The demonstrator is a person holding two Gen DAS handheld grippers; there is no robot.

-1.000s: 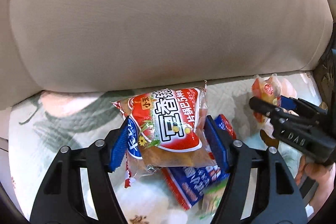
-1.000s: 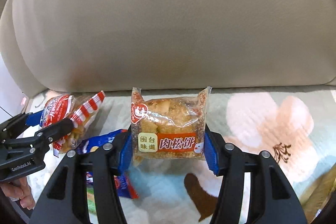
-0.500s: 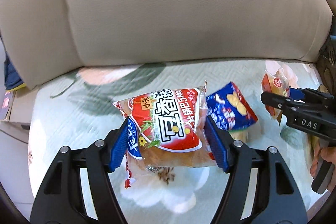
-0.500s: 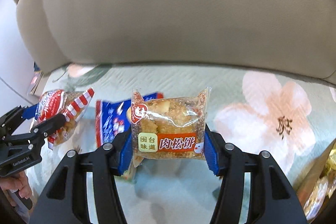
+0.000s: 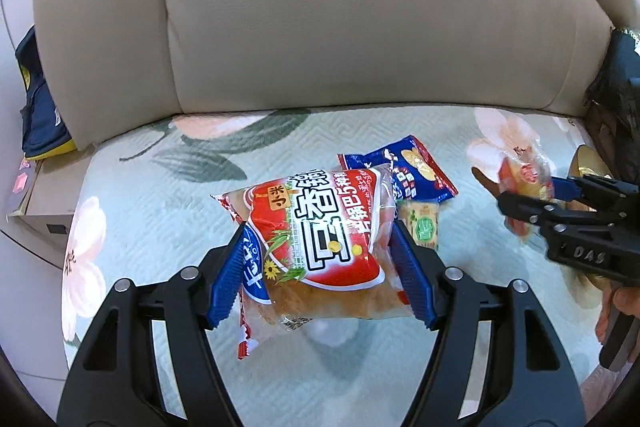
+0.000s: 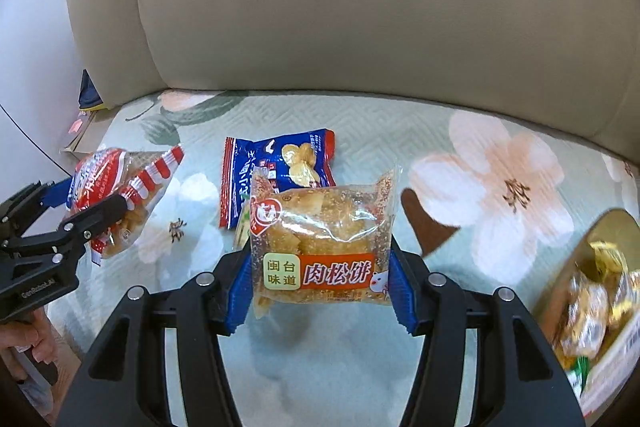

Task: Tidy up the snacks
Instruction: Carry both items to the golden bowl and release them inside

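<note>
My left gripper (image 5: 318,267) is shut on a red and white snack bag (image 5: 320,231), held above the floral seat cover. My right gripper (image 6: 320,283) is shut on a clear pork floss cake packet (image 6: 324,239) with an orange label. Each gripper shows in the other's view: the right gripper (image 5: 520,197) with its packet (image 5: 528,179) at the right, the left gripper (image 6: 80,203) with its bag (image 6: 108,187) at the left. On the cover between them lie a blue snack bag (image 5: 404,169) (image 6: 276,171) and a small green-labelled cracker packet (image 5: 422,227).
The beige sofa backrest (image 5: 360,19) rises behind the floral cover (image 5: 160,195). A box of gold-wrapped snacks (image 6: 596,299) sits at the right edge. A dark blue and yellow item (image 5: 38,107) and a cardboard box (image 5: 40,215) lie left of the sofa. A hand (image 6: 24,351) holds the left gripper.
Both grippers have pulled back and up from the sofa with their packets still held. More of the seat, the blue bag and the snack box at the right have come into view.
</note>
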